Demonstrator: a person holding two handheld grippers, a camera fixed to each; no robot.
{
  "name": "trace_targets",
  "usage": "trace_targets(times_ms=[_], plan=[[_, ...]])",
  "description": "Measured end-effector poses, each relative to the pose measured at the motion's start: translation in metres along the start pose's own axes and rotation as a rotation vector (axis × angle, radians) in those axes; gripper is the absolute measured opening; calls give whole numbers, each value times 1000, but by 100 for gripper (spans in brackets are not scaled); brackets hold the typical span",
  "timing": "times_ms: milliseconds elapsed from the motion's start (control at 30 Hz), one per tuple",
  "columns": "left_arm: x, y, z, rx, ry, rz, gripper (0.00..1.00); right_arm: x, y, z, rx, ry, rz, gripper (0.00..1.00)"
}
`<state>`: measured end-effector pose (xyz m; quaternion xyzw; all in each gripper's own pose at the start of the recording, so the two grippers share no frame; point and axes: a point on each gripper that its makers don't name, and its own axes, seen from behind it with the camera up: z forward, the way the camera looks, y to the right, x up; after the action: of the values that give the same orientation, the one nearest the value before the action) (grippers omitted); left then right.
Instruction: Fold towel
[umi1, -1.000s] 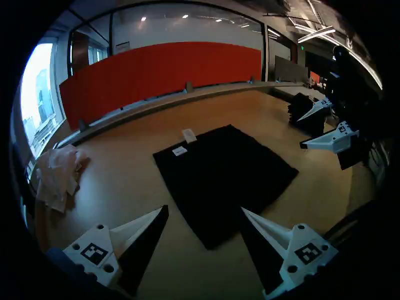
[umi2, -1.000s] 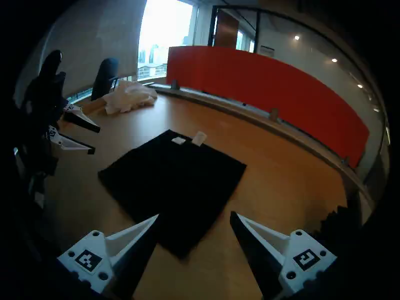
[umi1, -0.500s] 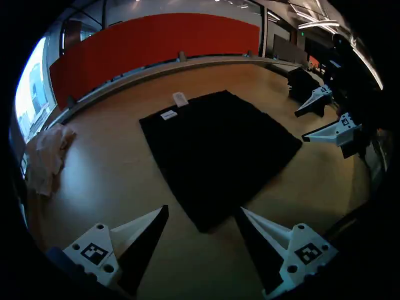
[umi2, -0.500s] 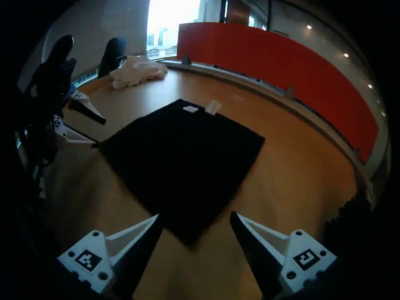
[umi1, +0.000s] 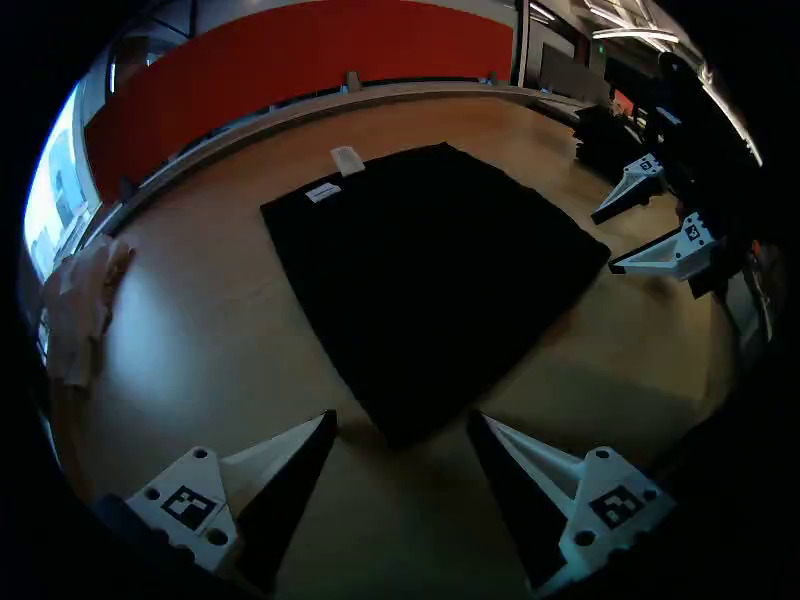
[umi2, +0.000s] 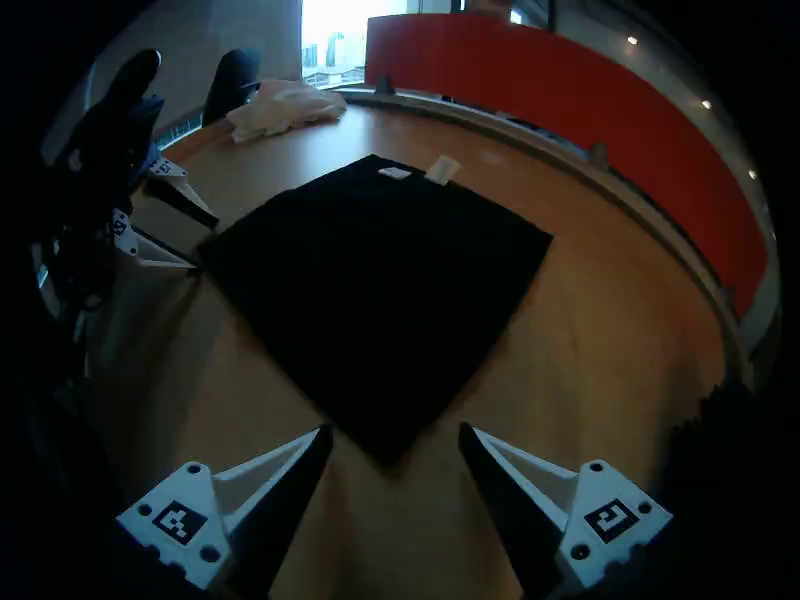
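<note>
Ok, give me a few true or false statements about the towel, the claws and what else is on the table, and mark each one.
1. The black towel lies spread flat on the wooden table. True.
2. The left claw is shut on a towel corner. False: it is open, with a corner just ahead of its fingertips.
3. A pale crumpled cloth lies on the table, apart from the towel. True.
4. The right claw holds the pale cloth. False: it is open and holds nothing.

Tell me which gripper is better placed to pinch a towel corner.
Right, marginally: the right gripper is open with a corner of the towel slightly deeper between its fingers; the left gripper straddles its corner too.
</note>
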<state>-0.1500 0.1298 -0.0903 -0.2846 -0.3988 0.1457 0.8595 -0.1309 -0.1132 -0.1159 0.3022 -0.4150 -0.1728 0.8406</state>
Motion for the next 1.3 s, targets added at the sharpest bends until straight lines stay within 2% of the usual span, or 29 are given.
trace_targets(times_ms=[100, 367, 700, 800, 967, 1033, 1100, 1200, 1300], plan=[[0, 1, 1, -5, -5, 2, 96, -2, 1, 3, 7, -9, 0, 94], [1, 4, 3, -14, -17, 13, 84, -3, -3, 7, 34, -15, 1, 82], [0, 4, 3, -19, -12, 15, 80, -4, -7, 7, 58, -6, 3, 67], [1, 5, 3, -20, -20, 15, 72, -4, -8, 6, 62, -5, 1, 59], [2, 6, 4, -25, -26, 23, 61, -4, -8, 7, 61, -3, 6, 37], [2, 7, 4, -22, -26, 21, 44, -4, -8, 7, 61, 0, 9, 30], [2, 8, 4, -19, -28, 17, 34, -4, -8, 7, 61, 1, 12, 25], [2, 10, 5, -16, -30, 14, 25, -3, -10, 7, 64, 1, 15, 18], [3, 11, 5, -12, -30, 16, 14, -3, -12, 6, 67, 1, 19, 16]])
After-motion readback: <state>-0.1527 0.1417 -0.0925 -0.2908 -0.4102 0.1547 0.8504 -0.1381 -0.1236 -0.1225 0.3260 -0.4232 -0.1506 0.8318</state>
